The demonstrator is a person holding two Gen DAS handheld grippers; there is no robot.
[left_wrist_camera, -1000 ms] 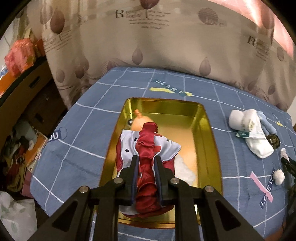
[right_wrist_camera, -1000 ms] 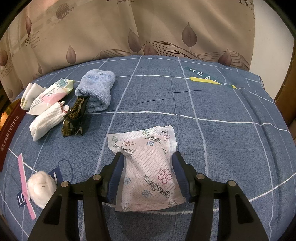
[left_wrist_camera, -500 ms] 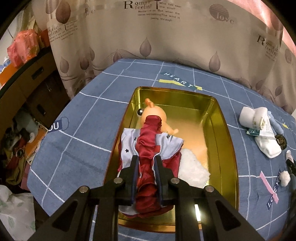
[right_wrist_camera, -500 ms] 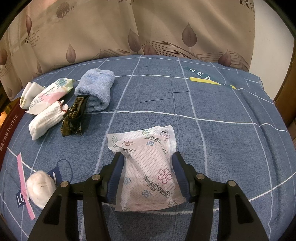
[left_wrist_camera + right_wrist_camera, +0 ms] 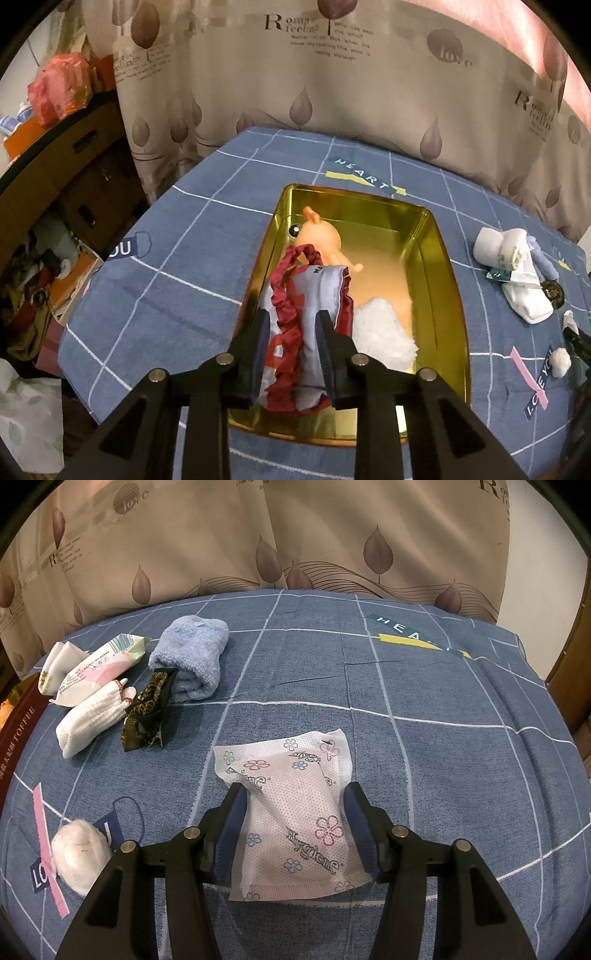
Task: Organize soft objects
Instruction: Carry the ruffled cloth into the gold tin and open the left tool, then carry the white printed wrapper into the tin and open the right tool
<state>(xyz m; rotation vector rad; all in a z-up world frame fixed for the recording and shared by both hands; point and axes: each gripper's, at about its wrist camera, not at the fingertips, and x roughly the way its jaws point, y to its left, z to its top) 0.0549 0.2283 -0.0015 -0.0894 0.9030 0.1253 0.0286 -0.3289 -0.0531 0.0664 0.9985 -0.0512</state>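
My left gripper point(image 5: 291, 325) is open above the near end of the gold tin tray point(image 5: 448, 273). The red and white cloth point(image 5: 299, 306) lies loose in the tray between the fingers. An orange toy point(image 5: 321, 240) and a white fluffy piece point(image 5: 380, 332) also lie in the tray. My right gripper point(image 5: 293, 812) is open, its fingers on either side of the white floral "Hygiene" packet point(image 5: 295, 805) on the blue cloth, apart from it.
A blue towel roll point(image 5: 192, 653), tissue packets point(image 5: 96, 664), a white sock point(image 5: 92, 716), a dark patterned item point(image 5: 147, 709) and a cotton ball point(image 5: 79, 853) lie at the left. A curtain point(image 5: 295, 535) hangs behind. The table edge and floor clutter point(image 5: 37, 277) are at the left.
My left gripper has opened and let go of the red and white cloth, which has settled in the tray. The left gripper also rose and drew back. The right gripper has not moved.
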